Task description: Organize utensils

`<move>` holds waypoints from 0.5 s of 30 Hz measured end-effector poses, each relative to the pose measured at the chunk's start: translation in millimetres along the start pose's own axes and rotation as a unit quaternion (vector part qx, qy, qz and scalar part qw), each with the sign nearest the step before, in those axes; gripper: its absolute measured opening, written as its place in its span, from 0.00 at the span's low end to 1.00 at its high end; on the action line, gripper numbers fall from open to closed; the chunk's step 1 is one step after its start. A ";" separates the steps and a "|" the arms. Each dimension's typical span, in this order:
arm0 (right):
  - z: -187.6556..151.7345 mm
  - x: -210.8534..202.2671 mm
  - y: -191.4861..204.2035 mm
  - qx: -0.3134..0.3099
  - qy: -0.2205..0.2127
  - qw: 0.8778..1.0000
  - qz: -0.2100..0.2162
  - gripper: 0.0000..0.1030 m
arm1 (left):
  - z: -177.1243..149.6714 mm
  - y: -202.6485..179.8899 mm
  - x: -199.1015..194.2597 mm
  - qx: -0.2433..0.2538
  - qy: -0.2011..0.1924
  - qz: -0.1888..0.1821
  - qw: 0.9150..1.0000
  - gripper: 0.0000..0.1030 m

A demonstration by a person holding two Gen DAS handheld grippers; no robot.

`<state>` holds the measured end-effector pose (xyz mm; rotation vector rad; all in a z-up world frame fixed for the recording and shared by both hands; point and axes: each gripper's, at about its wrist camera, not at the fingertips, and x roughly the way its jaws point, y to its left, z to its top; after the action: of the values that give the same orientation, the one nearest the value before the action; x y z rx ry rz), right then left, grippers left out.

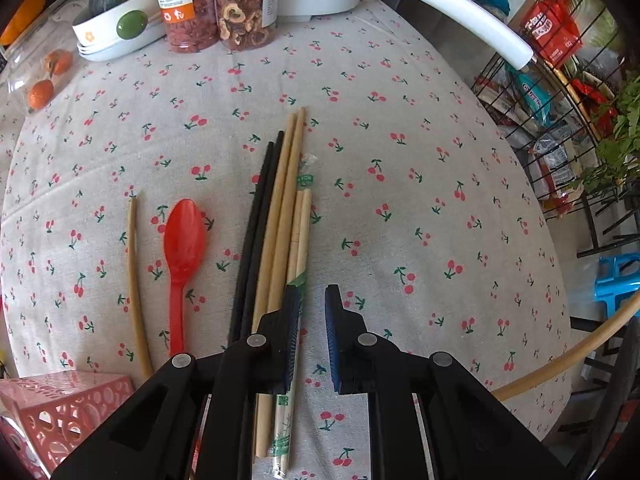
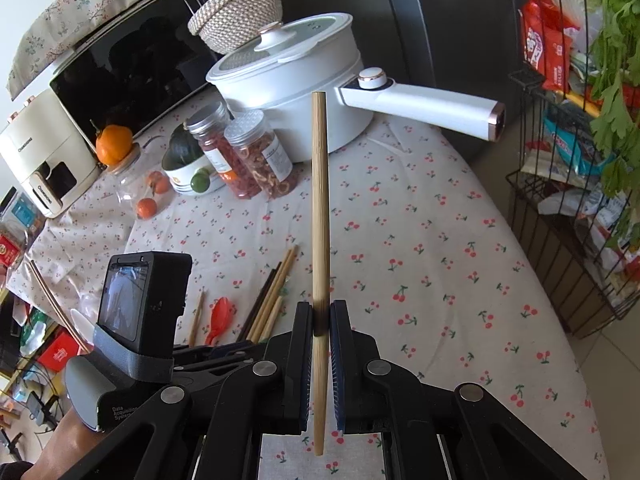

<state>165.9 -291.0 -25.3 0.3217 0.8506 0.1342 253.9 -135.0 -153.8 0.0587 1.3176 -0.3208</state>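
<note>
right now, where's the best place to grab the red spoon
Take the spoon by its narrow handle, from straight above, jaws across it. It lies flat, bowl pointing away; the handle is slim and straight, with bare cloth on both sides.

left wrist: steep, close over tablecloth [image 1: 400, 200] | right wrist: higher, slanting | shared: chopsticks [image 1: 280, 208]

We see a cherry-print tablecloth [image 1: 400, 200] beneath the fingers, a wire rack [image 2: 560, 260] to their right, daylight throughout
</note>
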 end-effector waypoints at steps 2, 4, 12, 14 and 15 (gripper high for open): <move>0.7 -1.6 -0.8 0.001 -0.002 1.000 0.002 0.07 | 0.3 -7.0 1.7 0.014 -0.005 0.018 1.000 0.13; 1.4 -2.4 -2.3 0.004 -0.004 1.000 0.003 0.06 | 2.1 -9.1 2.4 0.016 -0.006 0.027 0.999 0.13; 1.9 -2.2 -3.7 0.008 -0.003 1.000 0.004 0.07 | 8.1 -8.1 10.1 0.011 0.007 0.024 1.000 0.14; 2.5 -2.0 -4.3 0.011 -0.003 1.000 0.005 0.07 | 10.8 -12.9 11.5 0.026 0.008 0.033 0.999 0.14; 2.6 -1.8 -4.4 0.012 -0.002 1.000 0.006 0.07 | 13.2 -14.9 13.3 0.032 0.005 0.042 0.999 0.14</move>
<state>166.6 -296.1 -23.9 0.3487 0.8469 0.1340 265.3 -154.8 -161.0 0.1694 1.3117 -0.2911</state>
